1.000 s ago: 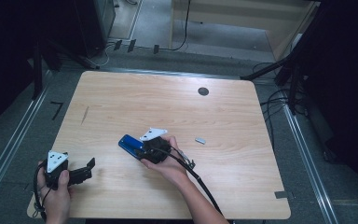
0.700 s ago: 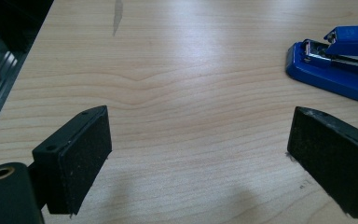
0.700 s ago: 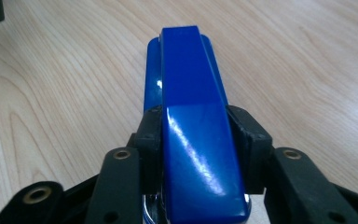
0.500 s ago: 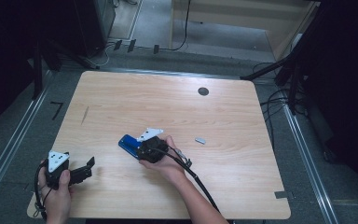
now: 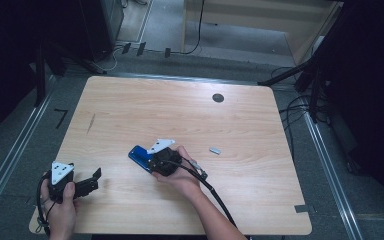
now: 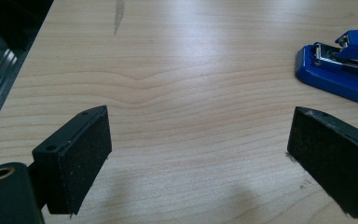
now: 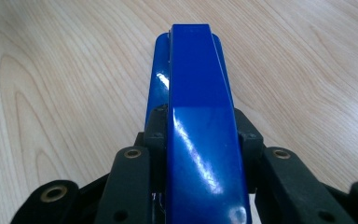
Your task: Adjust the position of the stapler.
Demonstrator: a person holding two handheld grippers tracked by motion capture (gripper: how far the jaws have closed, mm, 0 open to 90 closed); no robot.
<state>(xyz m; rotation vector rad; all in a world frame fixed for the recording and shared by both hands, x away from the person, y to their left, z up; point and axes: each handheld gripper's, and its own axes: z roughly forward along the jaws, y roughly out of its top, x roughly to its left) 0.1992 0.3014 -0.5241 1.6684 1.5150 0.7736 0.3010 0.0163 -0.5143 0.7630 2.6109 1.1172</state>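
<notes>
A blue stapler [image 5: 139, 155] lies at the middle of the wooden table [image 5: 180, 115], pointing to the far left. My right gripper [image 5: 155, 161] is shut on its rear half. In the right gripper view the jaws press both sides of the stapler [image 7: 196, 70], and my right gripper [image 7: 200, 129] has just been closing on it. My left gripper [image 5: 94, 180] is held near the front left corner, open with nothing between the pads [image 6: 86, 149]; it has just closed a little. In the left gripper view the stapler [image 6: 340, 70] lies ahead to the right of my left gripper [image 6: 200, 158].
A small grey metal piece [image 5: 215, 150] lies right of the stapler. A black round grommet [image 5: 218, 98] sits near the far edge. A dark streak [image 5: 91, 123] marks the left side of the table. The right gripper's cable [image 5: 215, 192] trails toward the front edge.
The right gripper has tipped slightly over the stapler. Both hands have stayed where they were.
</notes>
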